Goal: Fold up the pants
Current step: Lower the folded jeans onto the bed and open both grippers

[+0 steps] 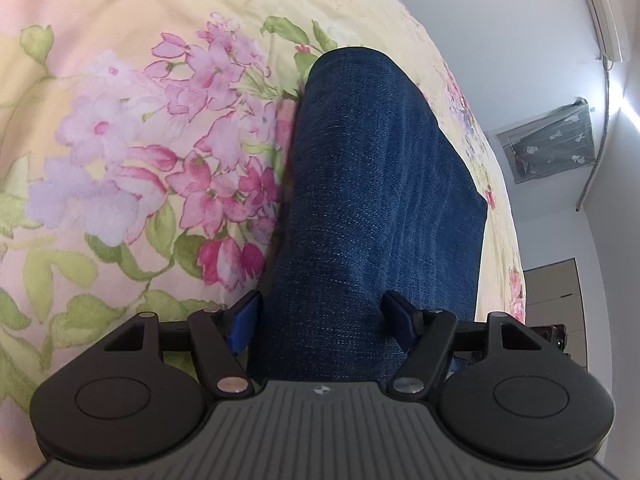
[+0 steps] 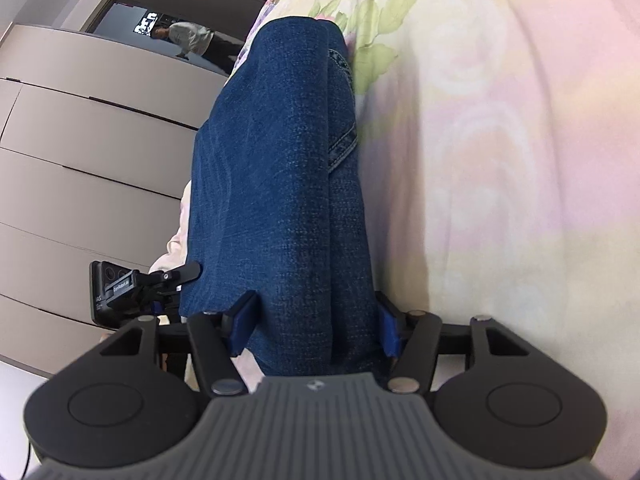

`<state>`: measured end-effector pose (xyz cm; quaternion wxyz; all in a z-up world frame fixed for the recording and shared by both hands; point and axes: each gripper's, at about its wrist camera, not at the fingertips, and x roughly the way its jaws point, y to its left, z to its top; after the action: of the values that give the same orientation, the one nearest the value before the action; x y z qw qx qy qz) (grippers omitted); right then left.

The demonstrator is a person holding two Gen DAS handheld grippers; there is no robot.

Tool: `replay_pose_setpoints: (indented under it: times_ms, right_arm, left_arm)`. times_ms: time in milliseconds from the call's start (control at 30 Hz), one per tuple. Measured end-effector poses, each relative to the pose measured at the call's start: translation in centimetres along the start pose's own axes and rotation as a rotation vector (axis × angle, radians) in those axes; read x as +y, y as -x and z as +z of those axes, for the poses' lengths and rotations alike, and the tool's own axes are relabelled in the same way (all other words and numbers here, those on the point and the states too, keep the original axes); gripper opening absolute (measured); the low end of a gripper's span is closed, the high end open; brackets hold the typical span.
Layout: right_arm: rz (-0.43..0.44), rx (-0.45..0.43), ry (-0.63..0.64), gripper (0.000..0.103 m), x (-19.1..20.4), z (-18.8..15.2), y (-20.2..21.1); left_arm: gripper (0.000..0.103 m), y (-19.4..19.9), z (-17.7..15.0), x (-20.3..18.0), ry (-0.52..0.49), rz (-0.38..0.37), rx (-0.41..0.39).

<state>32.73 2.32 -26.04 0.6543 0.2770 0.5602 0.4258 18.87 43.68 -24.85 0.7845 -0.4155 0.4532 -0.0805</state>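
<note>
One pair of dark blue denim pants (image 1: 360,184), folded into long thick band, lies on pale yellow floral bedsheet (image 1: 120,128) near bed edge. Stitched seam visible on layer beside fold in right wrist view. Left gripper (image 1: 324,320): blue-padded fingers (image 1: 246,320) spread either side of denim band, cloth between them. Right gripper (image 2: 316,326): fingers close against thick denim stack, pinching it. Beige wardrobe (image 2: 80,152) and white wall air conditioner (image 1: 604,8) beyond bed.
</note>
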Motion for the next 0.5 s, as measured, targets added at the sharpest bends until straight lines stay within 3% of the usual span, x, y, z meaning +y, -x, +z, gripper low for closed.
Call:
replay_pose_setpoints:
  times_ms: [133, 267, 433, 500]
  right_arm:
    - [-0.053, -0.008, -0.045, 0.055, 0.8, -0.4, 0.1]
    - [-0.141, 0.013, -0.063, 0.058, 2.1, -1.3, 1.4]
    - [-0.262, 0.024, -0.025, 0.060, 3.8, -3.2, 3.7]
    - [-0.340, 0.003, 0.027, 0.067, 5.1, -3.8, 4.7]
  left_arm:
    - [0.084, 0.6, -0.6, -0.9, 0.023, 0.045, -0.026]
    - [0.090, 2.5, -2.2, -3.3, 0.004, 0.144, -0.055]
    - [0.090, 5.1, -5.0, -8.3, -0.106, 0.319, -0.125]
    - [0.092, 5.9, -5.9, -10.5, -0.150, 0.376, -0.172]
